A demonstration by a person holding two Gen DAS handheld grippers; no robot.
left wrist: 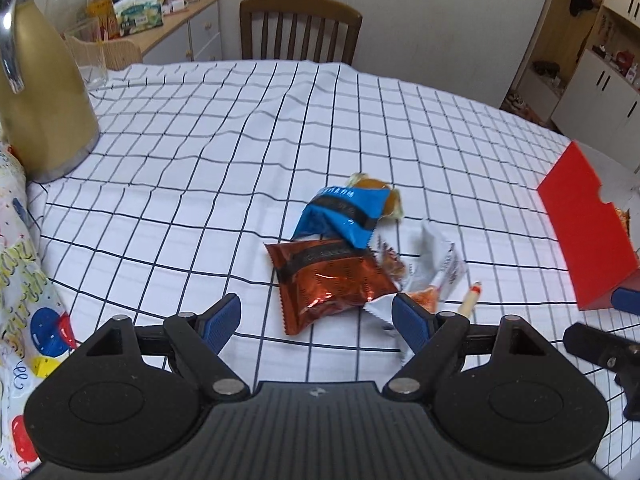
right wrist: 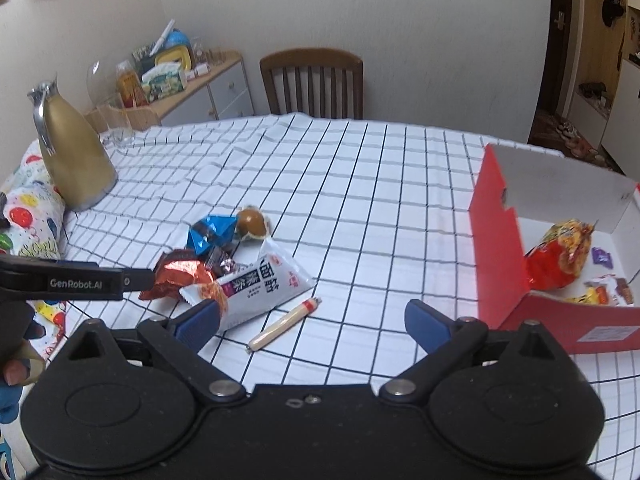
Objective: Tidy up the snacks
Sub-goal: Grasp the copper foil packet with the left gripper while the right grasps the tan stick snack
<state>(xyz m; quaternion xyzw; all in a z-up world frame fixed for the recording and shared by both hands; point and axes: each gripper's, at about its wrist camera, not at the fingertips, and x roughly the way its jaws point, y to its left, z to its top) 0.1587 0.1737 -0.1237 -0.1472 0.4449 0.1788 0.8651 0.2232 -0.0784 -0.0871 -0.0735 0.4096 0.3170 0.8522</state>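
A heap of snacks lies mid-table: a copper-red packet (left wrist: pixel 328 276) (right wrist: pixel 180 274), a blue packet (left wrist: pixel 344 216) (right wrist: pixel 212 232), a brown round snack (right wrist: pixel 251 221), a white packet (right wrist: pixel 260 284) (left wrist: pixel 436 268) and a thin sausage stick (right wrist: pixel 286 324) (left wrist: pixel 469 300). A red box (right wrist: pixel 500 240) (left wrist: pixel 580 236) at the right holds several snacks. My left gripper (left wrist: pixel 316 320) is open and empty just in front of the copper packet. My right gripper (right wrist: pixel 314 322) is open and empty, with the sausage stick between its fingers' line.
A gold thermos jug (left wrist: pixel 36 92) (right wrist: pixel 72 152) and a balloon-print bag (left wrist: pixel 20 280) stand at the table's left. A wooden chair (right wrist: pixel 314 84) is at the far edge. The checked tablecloth (right wrist: pixel 360 184) covers the table.
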